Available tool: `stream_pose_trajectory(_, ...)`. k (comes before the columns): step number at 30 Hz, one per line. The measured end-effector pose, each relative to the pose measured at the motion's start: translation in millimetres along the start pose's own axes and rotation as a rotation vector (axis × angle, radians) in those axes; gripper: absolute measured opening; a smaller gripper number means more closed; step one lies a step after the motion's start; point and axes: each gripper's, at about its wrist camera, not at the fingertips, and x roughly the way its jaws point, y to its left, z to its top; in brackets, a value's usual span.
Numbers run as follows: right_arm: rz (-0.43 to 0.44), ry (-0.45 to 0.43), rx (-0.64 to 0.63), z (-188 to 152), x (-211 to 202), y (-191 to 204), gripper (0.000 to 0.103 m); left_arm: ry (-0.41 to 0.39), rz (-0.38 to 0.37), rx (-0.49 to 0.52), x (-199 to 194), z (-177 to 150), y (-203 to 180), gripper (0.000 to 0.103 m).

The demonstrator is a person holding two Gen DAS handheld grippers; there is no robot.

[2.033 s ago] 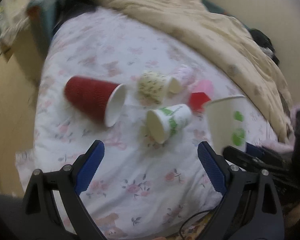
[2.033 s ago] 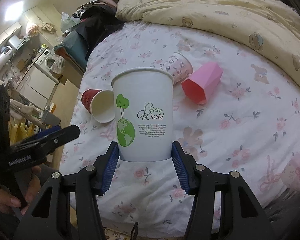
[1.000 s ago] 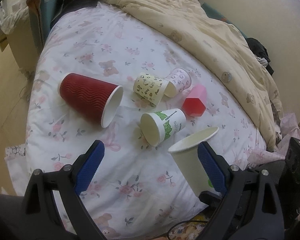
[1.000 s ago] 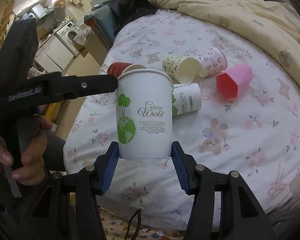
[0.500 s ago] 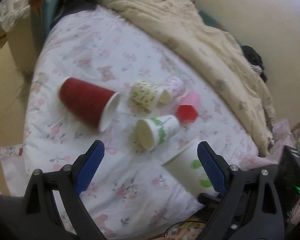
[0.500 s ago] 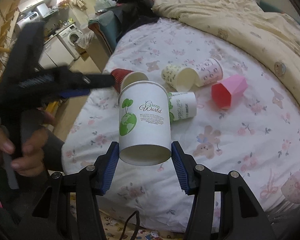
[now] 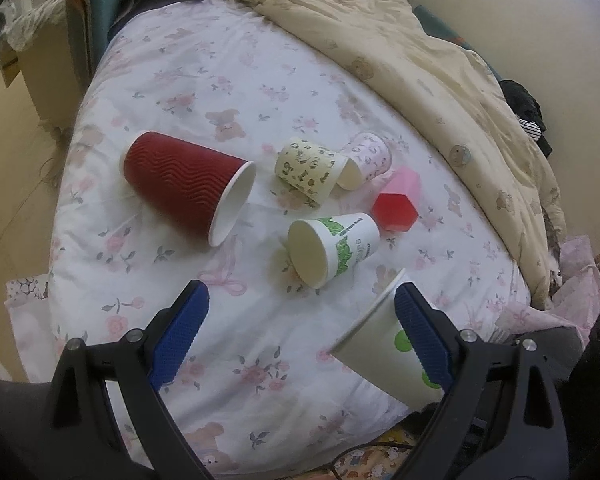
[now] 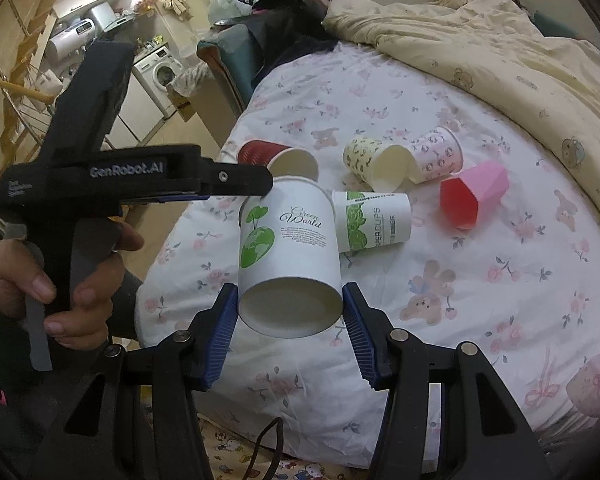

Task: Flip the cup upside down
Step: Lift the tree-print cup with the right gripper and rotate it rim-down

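1. Flowered bed sheet (image 7: 260,60) filled both views, with a beige quilt (image 7: 420,60) toward 1 o'clock.
2. Right claw (image 8: 290,312) was closed on the white Green World cup (image 8: 288,240), near its base, holding it tilted above the sheet.
3. Left claw (image 7: 300,320) was wide open and empty.
4. Other cups lay on their sides around 12 o'clock: a red ribbed cup (image 7: 180,184) and a pink faceted cup (image 7: 396,200).
5. I judged the paper cup light and easily crushed, so the grip should be gentle, on the stiffer base.

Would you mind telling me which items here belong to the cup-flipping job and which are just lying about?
In the job:
Green World cup
right gripper, gripping it

Lying about:
red ribbed cup
yellow patterned cup
pink patterned cup
pink faceted cup
green-print paper cup
left gripper, open
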Motion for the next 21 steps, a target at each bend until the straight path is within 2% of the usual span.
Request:
stream_pose_trajectory(7, 0.006, -0.029, -0.011, 2, -5, 3, 0.055, 0.021, 0.015, -0.027, 6, 1, 7, 0.092)
stream_pose_trajectory(13, 0.017, -0.079, 0.013, 6, -15, -2, 0.055, 0.059, 0.019, -0.033, 14, -5, 7, 0.092)
stream_pose_trajectory(21, 0.027, -0.103, 0.050, 10, -19, -9, 0.055, 0.098, 0.036, -0.045, 21, -8, 9, 0.092)
